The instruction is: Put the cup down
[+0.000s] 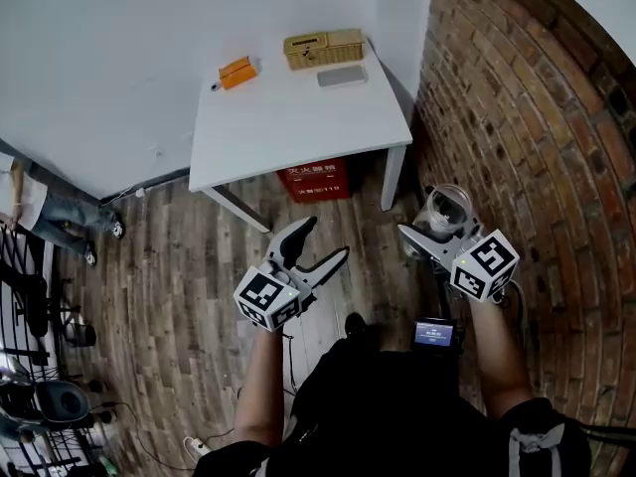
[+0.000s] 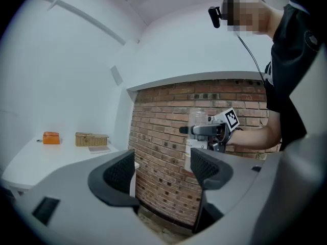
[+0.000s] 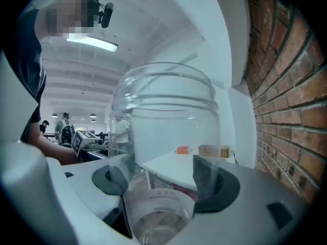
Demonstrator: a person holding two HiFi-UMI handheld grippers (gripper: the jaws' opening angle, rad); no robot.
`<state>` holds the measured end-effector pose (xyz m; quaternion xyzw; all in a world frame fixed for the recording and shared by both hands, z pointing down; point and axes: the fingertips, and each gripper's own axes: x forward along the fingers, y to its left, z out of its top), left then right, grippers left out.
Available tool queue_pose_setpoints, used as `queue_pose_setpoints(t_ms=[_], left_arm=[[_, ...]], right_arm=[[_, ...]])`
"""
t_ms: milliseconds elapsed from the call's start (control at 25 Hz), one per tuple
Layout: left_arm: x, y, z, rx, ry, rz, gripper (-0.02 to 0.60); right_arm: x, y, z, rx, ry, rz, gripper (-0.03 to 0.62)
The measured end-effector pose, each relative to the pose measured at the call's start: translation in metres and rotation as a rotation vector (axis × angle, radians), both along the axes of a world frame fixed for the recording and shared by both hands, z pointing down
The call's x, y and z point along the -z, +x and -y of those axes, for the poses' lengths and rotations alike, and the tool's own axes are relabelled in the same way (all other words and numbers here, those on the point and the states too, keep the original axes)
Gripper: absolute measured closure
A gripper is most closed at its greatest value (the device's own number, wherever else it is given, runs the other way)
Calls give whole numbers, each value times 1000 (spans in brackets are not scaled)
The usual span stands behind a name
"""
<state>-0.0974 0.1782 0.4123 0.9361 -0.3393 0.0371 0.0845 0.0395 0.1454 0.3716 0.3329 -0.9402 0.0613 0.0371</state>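
A clear, empty cup (image 1: 447, 207) hangs in the air over the wooden floor, right of the white table (image 1: 298, 117). My right gripper (image 1: 437, 229) is shut on it, and the cup stands upright. In the right gripper view the cup (image 3: 166, 116) fills the middle, with a dark pad pressed to each side of its lower part and the right gripper (image 3: 163, 175) closed around it. My left gripper (image 1: 326, 238) is held lower left of the cup, open and empty. The left gripper view shows the left gripper (image 2: 162, 170) with its jaws apart, and the cup (image 2: 198, 119) beyond, in front of the bricks.
A brick wall (image 1: 537, 117) runs close along the right. On the table lie an orange item (image 1: 238, 72), a wicker box (image 1: 324, 48) and a flat grey object (image 1: 342, 76). A red box (image 1: 313, 180) sits under the table. Dark chairs (image 1: 50, 396) stand at the far left.
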Motion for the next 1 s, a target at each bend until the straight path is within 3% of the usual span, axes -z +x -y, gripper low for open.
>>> queue_pose_setpoints(t_ms=[400,1000], left_arm=[[-9,-32,92,-24,-15,-17,235],[-29,-18,278,26,-56,22,235]], right_arm=[[-7,-34,89,-14,-18,-17,222],[-26,-36,289,74,-37,28,223]])
